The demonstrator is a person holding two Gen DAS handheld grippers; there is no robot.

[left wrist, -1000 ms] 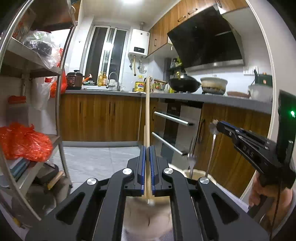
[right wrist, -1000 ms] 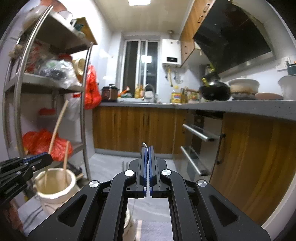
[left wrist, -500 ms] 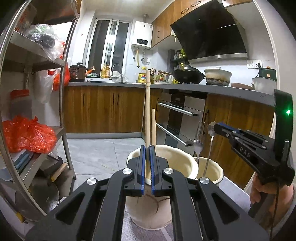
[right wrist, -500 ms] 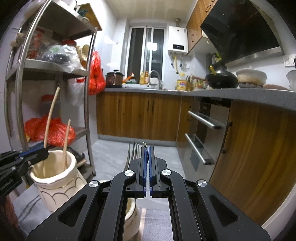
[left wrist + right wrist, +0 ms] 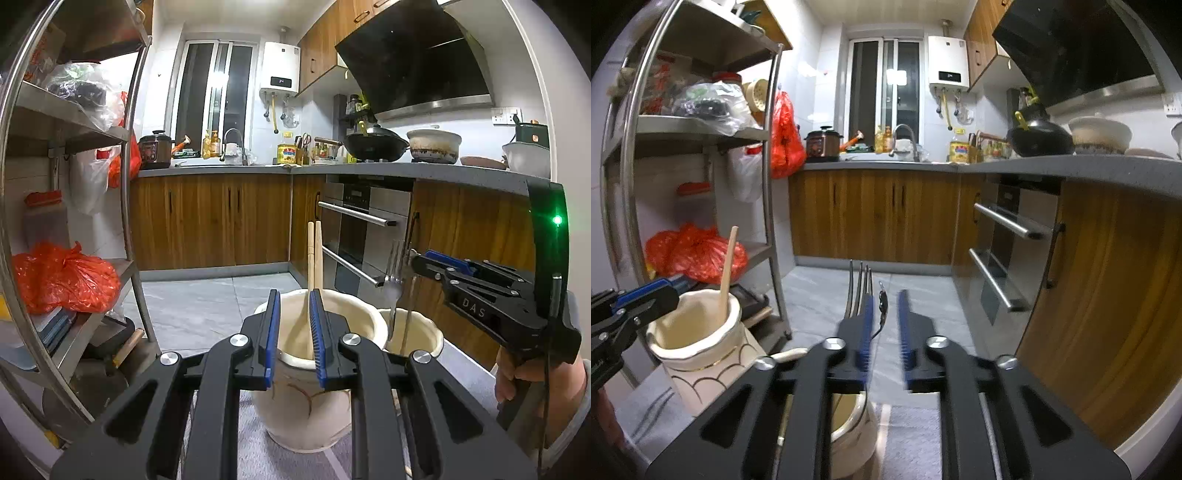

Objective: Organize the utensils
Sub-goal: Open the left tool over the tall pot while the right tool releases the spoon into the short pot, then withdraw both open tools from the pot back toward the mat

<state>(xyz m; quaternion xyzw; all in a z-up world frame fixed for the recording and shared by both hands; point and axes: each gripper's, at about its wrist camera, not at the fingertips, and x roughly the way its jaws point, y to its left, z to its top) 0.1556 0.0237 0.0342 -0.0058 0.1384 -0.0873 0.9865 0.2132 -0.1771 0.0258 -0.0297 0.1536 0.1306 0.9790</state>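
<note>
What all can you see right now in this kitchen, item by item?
large ceramic holder: one, cream, on the grey cloth straight ahead of the left gripper
wooden utensils: two, tan, standing in the large holder
small ceramic holder: one, cream, just right of the large one
metal fork: one, silver, prongs up in the small holder
wok: one, black, on the stove
clay pot: one, white, right of the wok
rice cooker: one, dark red, on the far counter
plastic bag: one, orange, on the metal shelf
left gripper: black, blue fingers just opened, apart from the utensils
right gripper: black, fingers just opened
hand: one, holding the right gripper
</note>
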